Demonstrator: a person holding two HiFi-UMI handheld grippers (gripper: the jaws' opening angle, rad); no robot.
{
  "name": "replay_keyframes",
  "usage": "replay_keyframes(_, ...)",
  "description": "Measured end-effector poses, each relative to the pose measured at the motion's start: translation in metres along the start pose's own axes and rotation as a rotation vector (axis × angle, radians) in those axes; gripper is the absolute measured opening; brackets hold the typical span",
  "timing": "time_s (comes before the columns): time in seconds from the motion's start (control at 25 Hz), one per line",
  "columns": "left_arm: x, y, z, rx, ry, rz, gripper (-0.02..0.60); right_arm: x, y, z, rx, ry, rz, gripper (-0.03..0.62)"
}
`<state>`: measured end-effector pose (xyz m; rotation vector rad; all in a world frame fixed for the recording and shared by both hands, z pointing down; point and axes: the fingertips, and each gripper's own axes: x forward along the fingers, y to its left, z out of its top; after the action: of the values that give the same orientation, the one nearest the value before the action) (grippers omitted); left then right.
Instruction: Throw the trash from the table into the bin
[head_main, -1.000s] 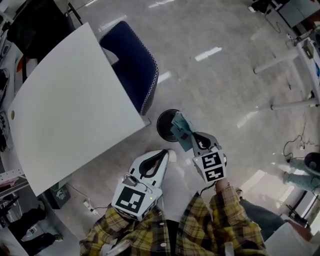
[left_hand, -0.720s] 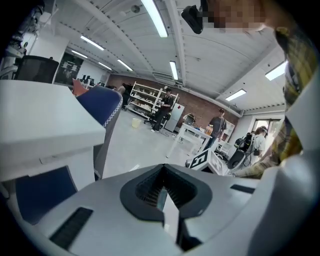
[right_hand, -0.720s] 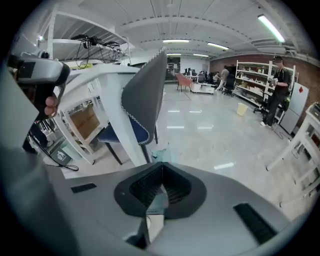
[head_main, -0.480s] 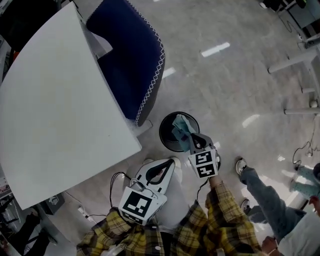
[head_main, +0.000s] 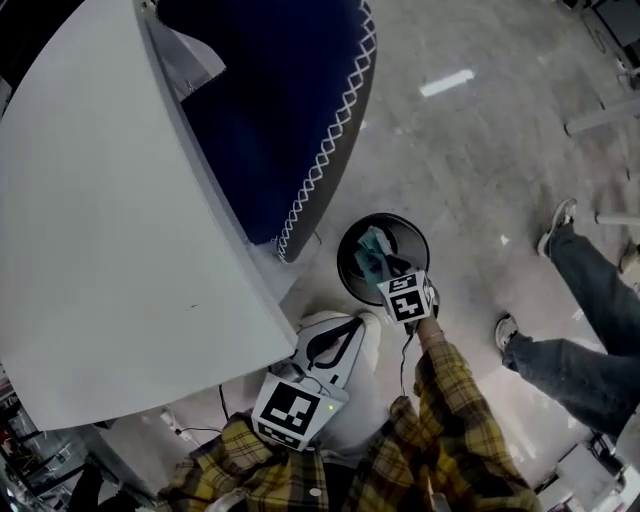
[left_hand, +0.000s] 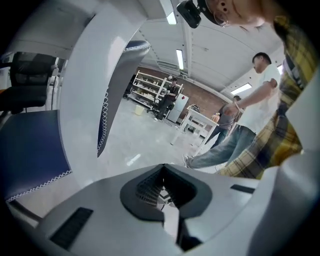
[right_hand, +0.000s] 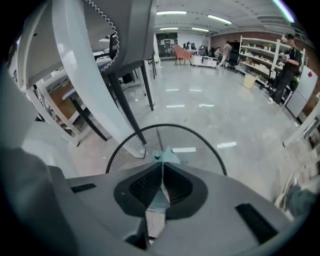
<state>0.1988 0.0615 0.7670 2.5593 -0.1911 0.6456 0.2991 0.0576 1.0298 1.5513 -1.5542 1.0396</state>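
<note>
A black mesh bin (head_main: 352, 240) stands on the floor by the table's corner. My right gripper (head_main: 390, 270) points steeply down over its mouth, shut on a crumpled teal wrapper (head_main: 371, 253) that hangs inside the rim. In the right gripper view the wrapper (right_hand: 167, 155) sticks out past the closed jaws of my right gripper (right_hand: 162, 165), with the bin's mesh (right_hand: 197, 145) right below. My left gripper (head_main: 338, 340) hangs lower left of the bin beside the table edge; in its own view the left gripper (left_hand: 162, 169) is shut with nothing in it.
The white table (head_main: 100, 220) fills the left, with a blue chair (head_main: 290, 110) tucked against it above the bin. Dark table and chair legs (right_hand: 125, 105) stand just behind the bin. Another person's legs (head_main: 585, 330) are at the right. A cable (head_main: 222, 398) lies on the floor.
Both grippers have sunk toward the floor. The right one carried the teal wrapper from beside the bin's rim to over its mouth. The view has closed in on the bin.
</note>
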Motion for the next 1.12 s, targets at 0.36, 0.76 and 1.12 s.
replay_keyframes(0.36, -0.021, -0.01, 0.019, -0.024, -0.019, 0.014, 0.008, -0.029, 0.0, 0.003, 0.109, 0.004, -0.007, 0.077)
replay_keyframes(0.76, -0.101, -0.068, 0.091, -0.059, -0.014, 0.012, 0.008, -0.153, 0.036, 0.032, 0.14, 0.013, -0.002, 0.077)
replay_keyframes(1.12, -0.169, -0.11, 0.192, -0.026, -0.106, 0.024, 0.008, -0.286, 0.059, 0.106, 0.12, -0.077, 0.016, 0.077)
